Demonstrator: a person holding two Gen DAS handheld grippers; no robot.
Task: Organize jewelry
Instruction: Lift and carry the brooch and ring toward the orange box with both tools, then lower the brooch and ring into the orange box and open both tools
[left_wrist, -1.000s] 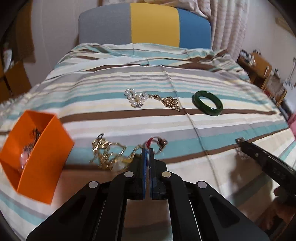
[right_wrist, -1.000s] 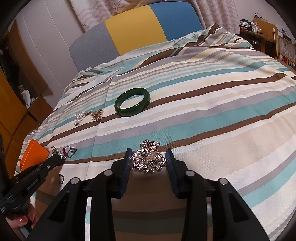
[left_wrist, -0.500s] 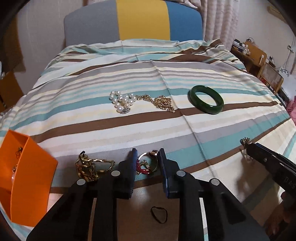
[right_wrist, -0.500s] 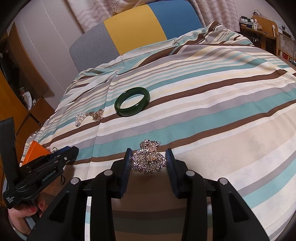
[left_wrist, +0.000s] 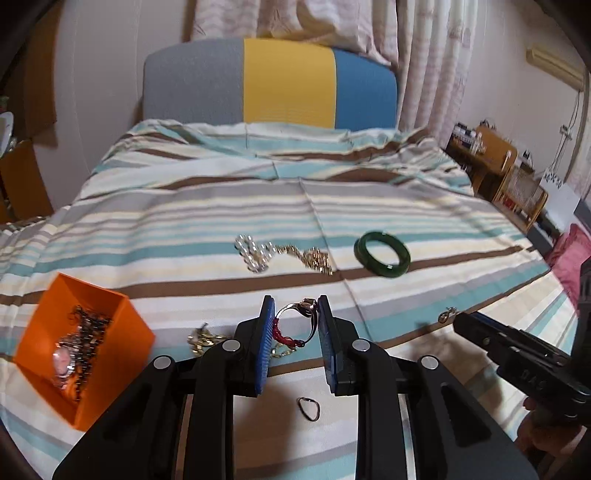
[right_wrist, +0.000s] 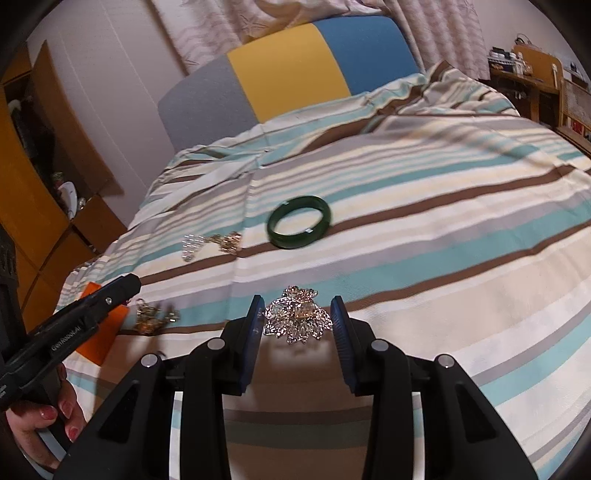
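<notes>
In the left wrist view my left gripper (left_wrist: 294, 302) is shut on a red-and-silver ring piece (left_wrist: 295, 321), held just above the striped bed cover (left_wrist: 369, 206). An orange box (left_wrist: 122, 332) with a watch and chains sits to its left. In the right wrist view my right gripper (right_wrist: 297, 302) is shut on a sparkly silver brooch (right_wrist: 297, 321), lifted off the cover with its shadow below. On the cover lie a green bangle (left_wrist: 382, 253) (right_wrist: 299, 221), a pearl-and-gold necklace (left_wrist: 258, 251) (right_wrist: 210, 243) and a gold chain (left_wrist: 203, 339) (right_wrist: 151, 317).
A small black loop (left_wrist: 308, 408) lies under the left gripper. A grey, yellow and blue headboard (left_wrist: 288, 81) ends the bed. Wooden cabinets (right_wrist: 33, 206) stand left of the bed, shelves (left_wrist: 495, 162) to its right. A hand (right_wrist: 40, 417) holds the left gripper.
The left gripper went from shut beside the red-and-silver piece to spread around it, and now carries it upward. The right gripper rose slightly with the brooch.
</notes>
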